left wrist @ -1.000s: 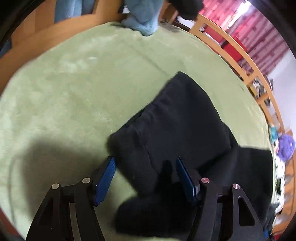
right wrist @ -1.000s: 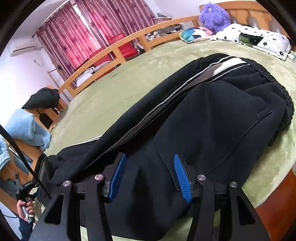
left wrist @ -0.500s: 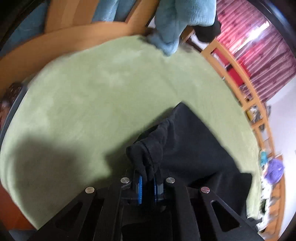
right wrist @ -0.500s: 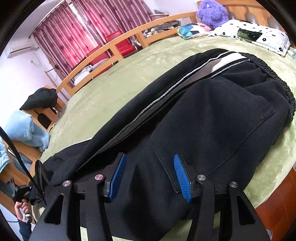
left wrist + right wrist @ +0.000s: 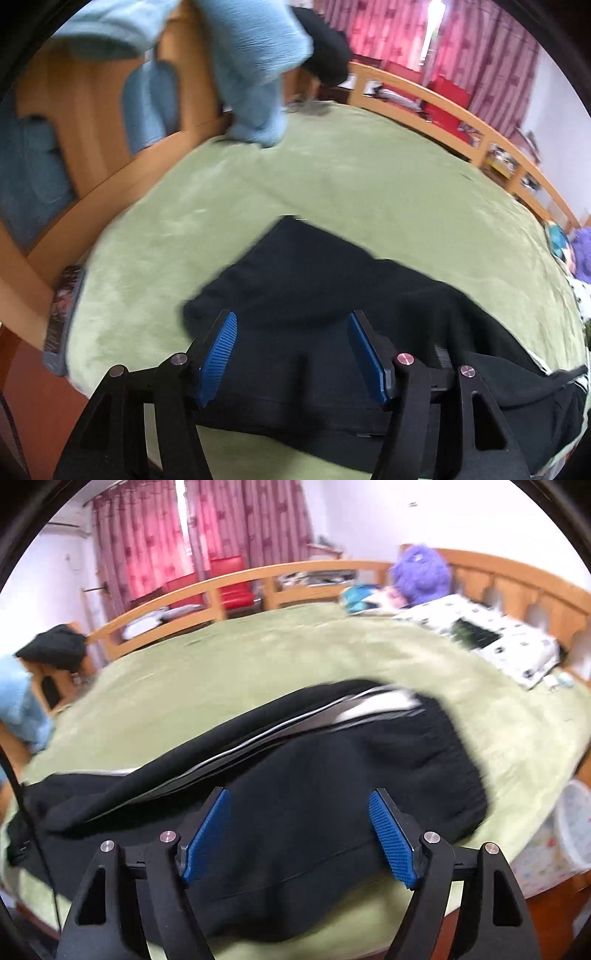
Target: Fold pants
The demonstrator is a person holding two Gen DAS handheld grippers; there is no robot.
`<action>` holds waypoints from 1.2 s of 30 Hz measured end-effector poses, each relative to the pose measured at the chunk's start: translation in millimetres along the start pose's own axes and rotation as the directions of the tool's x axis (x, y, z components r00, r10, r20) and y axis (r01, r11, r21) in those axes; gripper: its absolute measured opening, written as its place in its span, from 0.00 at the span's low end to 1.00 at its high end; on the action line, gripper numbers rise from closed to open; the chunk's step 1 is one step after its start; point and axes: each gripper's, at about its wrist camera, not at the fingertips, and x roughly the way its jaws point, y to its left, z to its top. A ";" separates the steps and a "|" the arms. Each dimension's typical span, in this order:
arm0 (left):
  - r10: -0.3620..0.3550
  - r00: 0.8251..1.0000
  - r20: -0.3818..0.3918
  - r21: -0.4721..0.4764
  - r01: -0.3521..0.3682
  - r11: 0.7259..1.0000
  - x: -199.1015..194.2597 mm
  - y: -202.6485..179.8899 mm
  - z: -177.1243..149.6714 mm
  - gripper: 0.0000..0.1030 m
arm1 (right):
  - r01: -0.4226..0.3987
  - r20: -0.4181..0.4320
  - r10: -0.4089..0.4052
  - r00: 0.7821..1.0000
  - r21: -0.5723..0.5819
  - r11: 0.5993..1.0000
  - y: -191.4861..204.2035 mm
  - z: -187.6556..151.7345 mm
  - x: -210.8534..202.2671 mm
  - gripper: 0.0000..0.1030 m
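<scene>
Black pants [image 5: 332, 771] with a white side stripe lie across the green bed cover [image 5: 221, 672]. In the left wrist view the leg end of the pants [image 5: 314, 291] lies folded over on itself below my left gripper [image 5: 291, 350]. Its jaws are opening, the blue pads [image 5: 218, 350] stand apart above the cloth and grip nothing. My right gripper [image 5: 299, 834] hovers over the waist half of the pants. Its jaws are opening too, with nothing pressed between them.
A wooden bed rail [image 5: 240, 579] runs round the far side. A light blue towel [image 5: 255, 66] hangs at the bed's foot end. A purple plush toy [image 5: 421, 572] and a patterned pillow [image 5: 495, 638] sit at the head. A book [image 5: 62, 314] lies on the bed edge.
The left gripper shut on the pants cuff, carried it over the leg, then let go and rose. The right gripper lifted and opened wider. Both views are blurred by motion.
</scene>
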 end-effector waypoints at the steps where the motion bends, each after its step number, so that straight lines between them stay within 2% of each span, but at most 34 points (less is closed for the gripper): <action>1: -0.012 1.000 -0.009 0.002 0.012 1.000 1.4 -11.9 -0.8 0.58 | 0.026 0.003 -0.027 1.000 0.006 1.000 -13.4 6.8 5.8 0.75; 4: -0.051 0.998 -0.043 0.003 0.051 0.999 5.8 -39.4 -7.7 0.59 | 0.092 -0.021 -0.091 0.996 0.065 0.994 -62.4 23.6 36.3 0.75; 6: -0.056 0.996 -0.069 0.011 0.057 0.998 10.7 -55.2 -15.7 0.59 | 0.084 -0.084 -0.073 0.994 0.132 0.988 -91.6 27.0 62.7 0.75; 8: -0.059 0.994 -0.093 0.018 0.060 0.998 15.7 -62.0 -22.4 0.58 | 0.051 -0.161 -0.019 0.987 0.203 0.978 -113.0 20.5 91.0 0.75; 10: -0.062 0.990 -0.124 0.027 0.066 0.997 16.4 -65.5 -32.0 0.58 | 0.050 -0.183 -0.010 0.983 0.212 0.976 -117.0 9.9 105.5 0.72; 12: -0.059 0.988 -0.144 0.029 0.063 0.998 14.3 -64.3 -38.0 0.58 | 0.067 -0.185 -0.036 0.982 0.163 0.984 -111.4 1.8 112.2 0.70; 16: -0.101 0.983 -0.152 0.009 0.104 0.995 0.2 -51.2 -48.4 0.59 | 0.095 -0.165 -0.060 0.985 0.212 0.973 -110.5 1.6 101.0 0.70; 18: -0.155 0.974 -0.167 0.004 0.158 0.987 -5.6 -45.5 -55.6 0.62 | 0.130 -0.133 -0.103 0.986 0.217 0.967 -102.5 6.8 83.6 0.70; 21: -0.179 0.968 -0.178 0.039 0.189 0.981 -5.4 -45.6 -66.7 0.64 | 0.165 -0.065 -0.155 0.986 0.200 0.966 -82.6 12.8 50.1 0.70; 25: -0.234 0.952 -0.198 0.038 0.246 0.969 11.3 -55.2 -72.3 0.64 | 0.146 -0.018 -0.146 0.989 0.205 0.968 -52.6 15.6 13.1 0.70; 27: -0.235 0.952 -0.195 0.047 0.249 0.967 23.1 -64.7 -71.4 0.64 | 0.136 -0.026 -0.134 0.991 0.220 0.966 -40.8 13.5 3.8 0.70; 29: -0.197 0.961 -0.192 0.072 0.214 0.974 36.6 -74.3 -68.1 0.64 | 0.165 -0.027 -0.163 0.986 0.183 0.969 -27.3 9.6 -4.4 0.70; 30: -0.159 0.973 -0.167 0.091 0.175 0.980 42.7 -77.3 -65.3 0.59 | 0.181 -0.017 -0.180 0.983 0.142 0.973 -20.8 8.7 -8.3 0.70; 31: -0.114 0.982 -0.151 0.107 0.131 0.986 47.5 -78.2 -62.5 0.28 | 0.200 -0.017 -0.199 0.980 0.110 0.974 -13.8 6.3 -12.6 0.70; 32: -0.116 0.981 -0.155 0.111 0.134 0.985 50.0 -77.1 -59.2 0.19 | 0.220 -0.024 -0.219 0.975 0.090 0.971 -8.3 3.9 -15.8 0.70; 34: -0.196 0.971 -0.134 0.052 0.204 0.977 45.9 -62.3 -41.6 0.11 | 0.252 -0.033 -0.250 0.968 0.051 0.966 1.7 -1.4 -26.5 0.70; 36: -0.206 0.975 -0.078 0.042 0.210 0.977 37.0 -49.5 -16.3 0.11 | 0.255 -0.041 -0.253 0.967 0.042 0.966 8.4 -6.8 -34.3 0.70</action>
